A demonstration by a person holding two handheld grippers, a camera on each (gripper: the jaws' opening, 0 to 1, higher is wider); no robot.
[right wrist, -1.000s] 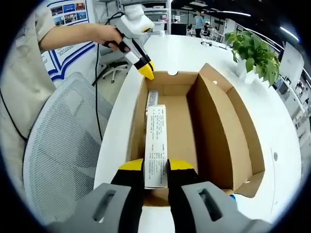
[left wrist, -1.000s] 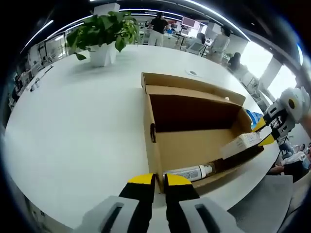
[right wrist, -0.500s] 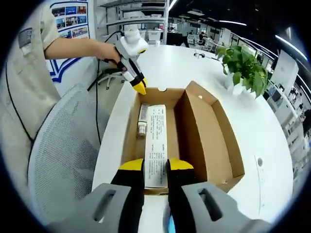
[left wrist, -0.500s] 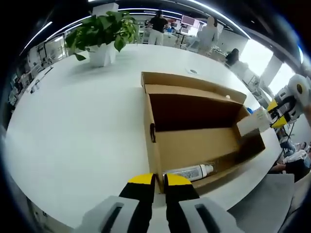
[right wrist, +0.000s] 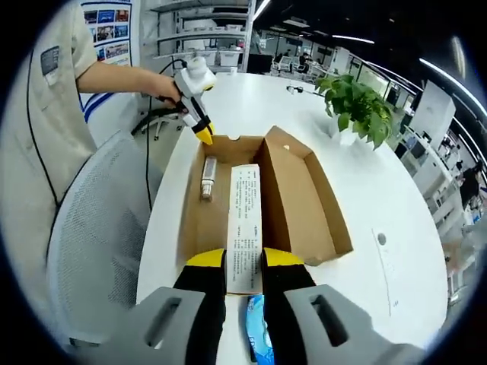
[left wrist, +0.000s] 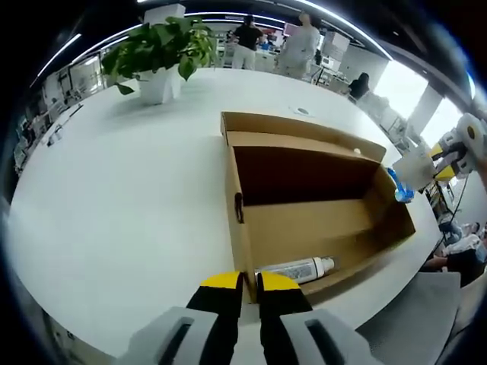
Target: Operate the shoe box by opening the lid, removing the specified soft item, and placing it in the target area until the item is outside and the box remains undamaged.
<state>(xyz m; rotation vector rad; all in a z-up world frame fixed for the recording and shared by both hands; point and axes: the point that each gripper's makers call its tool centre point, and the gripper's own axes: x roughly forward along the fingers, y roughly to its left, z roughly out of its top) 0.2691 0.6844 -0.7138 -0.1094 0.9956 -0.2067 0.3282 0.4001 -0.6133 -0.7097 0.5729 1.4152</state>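
Observation:
The open cardboard shoe box (left wrist: 304, 220) lies on the white table with its lid (left wrist: 300, 131) standing up along the far side. My left gripper (left wrist: 243, 280) is shut on the box's near end wall. A white tube (left wrist: 297, 268) lies inside the box by that wall. My right gripper (right wrist: 244, 258) is shut on a long white printed carton (right wrist: 245, 224), held in the air past the box's (right wrist: 259, 205) other end. The left gripper view shows that right gripper (left wrist: 440, 162) and carton (left wrist: 415, 167) at the right. In the right gripper view the tube (right wrist: 206, 176) and the left gripper (right wrist: 199, 129) lie at the box's far end.
A blue packet (right wrist: 255, 338) lies on the table under my right gripper, also seen by the box's end (left wrist: 399, 186). A potted plant (left wrist: 160, 53) stands at the table's back. A grey mesh chair (right wrist: 91, 251) and a person's arm (right wrist: 114, 76) are beside the table edge.
My right gripper has lifted the white carton up and out of the box and drawn it back past the box's end. The left gripper and box have stayed still.

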